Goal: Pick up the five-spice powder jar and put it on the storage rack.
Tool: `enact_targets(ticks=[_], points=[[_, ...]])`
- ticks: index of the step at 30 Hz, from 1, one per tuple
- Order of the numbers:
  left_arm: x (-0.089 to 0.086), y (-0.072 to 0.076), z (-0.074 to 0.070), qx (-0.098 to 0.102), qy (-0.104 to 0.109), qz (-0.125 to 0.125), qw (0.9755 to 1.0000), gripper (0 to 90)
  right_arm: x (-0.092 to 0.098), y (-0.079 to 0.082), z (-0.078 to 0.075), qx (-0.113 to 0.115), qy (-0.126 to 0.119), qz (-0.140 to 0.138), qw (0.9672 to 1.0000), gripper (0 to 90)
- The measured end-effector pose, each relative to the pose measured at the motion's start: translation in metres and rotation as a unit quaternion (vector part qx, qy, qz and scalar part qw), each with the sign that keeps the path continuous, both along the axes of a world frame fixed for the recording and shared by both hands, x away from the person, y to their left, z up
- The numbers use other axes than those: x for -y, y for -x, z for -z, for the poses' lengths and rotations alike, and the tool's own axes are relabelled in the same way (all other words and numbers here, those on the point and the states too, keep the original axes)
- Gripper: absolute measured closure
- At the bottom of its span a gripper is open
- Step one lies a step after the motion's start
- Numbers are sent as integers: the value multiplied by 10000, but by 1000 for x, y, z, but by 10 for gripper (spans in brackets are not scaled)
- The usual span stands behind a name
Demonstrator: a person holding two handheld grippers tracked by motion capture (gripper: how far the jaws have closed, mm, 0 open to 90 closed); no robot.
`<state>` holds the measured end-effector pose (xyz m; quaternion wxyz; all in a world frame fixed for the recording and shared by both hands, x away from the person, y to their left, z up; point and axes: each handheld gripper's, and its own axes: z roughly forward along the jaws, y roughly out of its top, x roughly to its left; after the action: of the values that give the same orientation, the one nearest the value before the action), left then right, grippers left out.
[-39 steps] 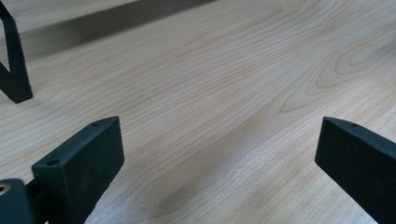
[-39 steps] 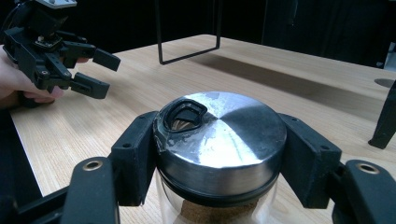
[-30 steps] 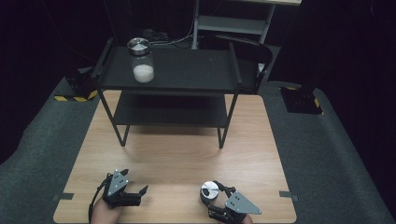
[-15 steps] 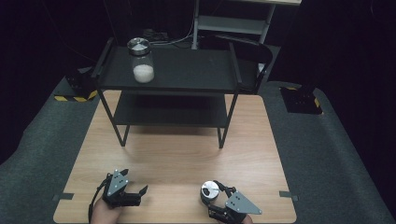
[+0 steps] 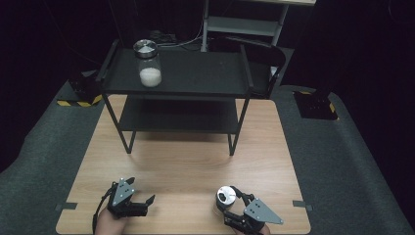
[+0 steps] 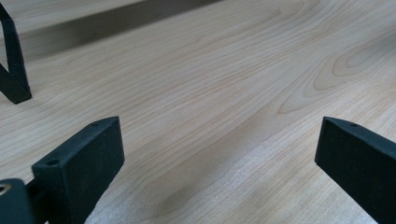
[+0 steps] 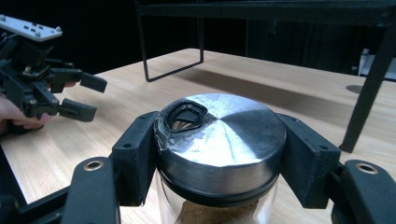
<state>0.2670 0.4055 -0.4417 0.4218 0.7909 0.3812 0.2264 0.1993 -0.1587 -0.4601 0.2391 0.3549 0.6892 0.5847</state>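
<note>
While the right gripper clamps the jar near the table's front edge, the left gripper stands wide open, empty.

Left gripper low, jaws spread wide, nothing between. Right gripper level beside it, jaws clamped.

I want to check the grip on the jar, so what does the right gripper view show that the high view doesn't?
Right gripper view: both pads pressed on the steel-lidded jar, its lid's pour opening, and brown granules inside. High view: a second jar of white granules on the black rack, plus the table's edges. Both: the right gripper, the held jar, the open left gripper and the wooden table.
</note>
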Motion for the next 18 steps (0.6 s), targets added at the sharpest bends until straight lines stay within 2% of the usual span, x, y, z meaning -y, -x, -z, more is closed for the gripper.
enact_targets(ticks=[6, 14, 18], points=[[-2, 0, 1, -6, 60, -16, 10000, 15, 1, 0, -10, 55, 57, 85, 9999, 352], [-1, 1, 1, 10, 42, -9, 10000, 15, 2, -6, -32, 155, 44, 185, 9997, 353], [0, 1, 0, 4, 15, -12, 10000, 15, 6, -13, -46, 98, -139, 160, 9997, 352]])
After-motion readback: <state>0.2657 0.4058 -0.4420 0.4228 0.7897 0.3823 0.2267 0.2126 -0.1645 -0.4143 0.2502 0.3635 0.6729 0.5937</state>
